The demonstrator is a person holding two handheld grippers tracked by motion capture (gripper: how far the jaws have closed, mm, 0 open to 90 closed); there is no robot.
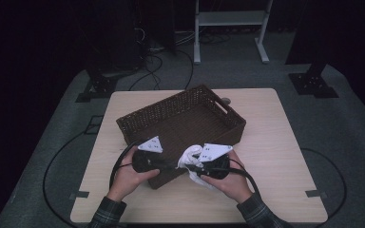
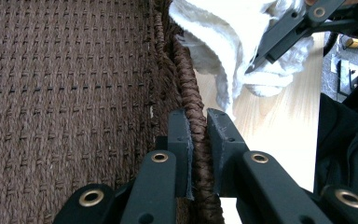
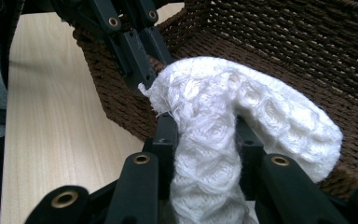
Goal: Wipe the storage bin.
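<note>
White cloth (image 3: pixel 223 135), knitted in a waffle pattern, clamped between the jaws of the right gripper (image 3: pixel 204 135) and bunched over their tips, held at the near rim of the brown wicker basket (image 1: pixel 180 123). Seen from the high view as a pale wad (image 1: pixel 190 156) between the two grippers, at the basket's near edge above the light wooden table (image 1: pixel 275 156). Left gripper (image 2: pixel 196 140) closed on the braided rim of the basket, one pad inside the wall and one outside, both pressed against the weave.

No brand, label or readable writing anywhere on cloth, basket or grippers.

High view alone: whole basket set at an angle on the table, a handle slot in its far right wall, both hands in plaid sleeves (image 1: pixel 107 211), grey three-cornered plates atop each gripper, cables looping back over the table edge, dark floor with stands behind. Left gripper view alone: close weave of the basket floor, the rim pinched between its jaws, the cloth (image 2: pixel 223 42) hanging beyond with the other gripper's jaw on it. Right gripper view alone: the cloth's honeycomb texture and a frayed edge, the left gripper (image 3: pixel 142 60) farther off on the rim.
</note>
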